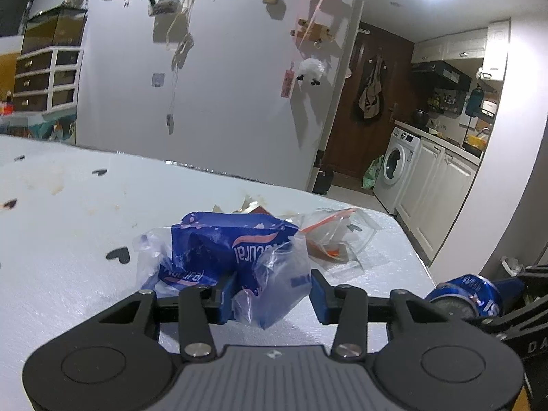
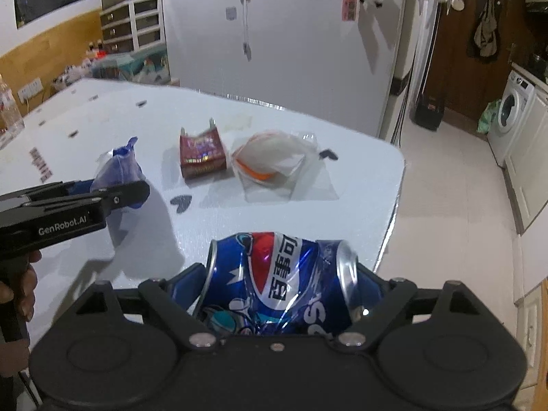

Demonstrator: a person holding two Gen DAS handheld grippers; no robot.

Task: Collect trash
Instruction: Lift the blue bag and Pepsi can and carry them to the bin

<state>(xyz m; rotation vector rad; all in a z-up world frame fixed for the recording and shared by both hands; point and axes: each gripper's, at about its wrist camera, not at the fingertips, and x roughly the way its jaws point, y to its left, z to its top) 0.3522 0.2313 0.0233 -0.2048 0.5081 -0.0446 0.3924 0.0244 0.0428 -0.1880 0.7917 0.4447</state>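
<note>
- Left gripper (image 1: 272, 296): fingers closed on the blue plastic wrapper (image 1: 222, 250), crumpled film bunched between the pads, most of it spilling forward past the tips; probably pinched at the loose edge because thin film gives no firmer hold.
- Right gripper (image 2: 274, 294): fingers pressed against both sides of the crushed blue soda can (image 2: 281, 281), lying crosswise between them, dented body already flattened enough to fit the span.
- Still on the white table (image 2: 102, 120), ahead of the right fingertips: red carton (image 2: 202, 154) and, just beside it, clear bag with orange strip (image 2: 270, 164).
- Both tools loaded, so likely a drop-off needed before those two; no bin visible.
</note>
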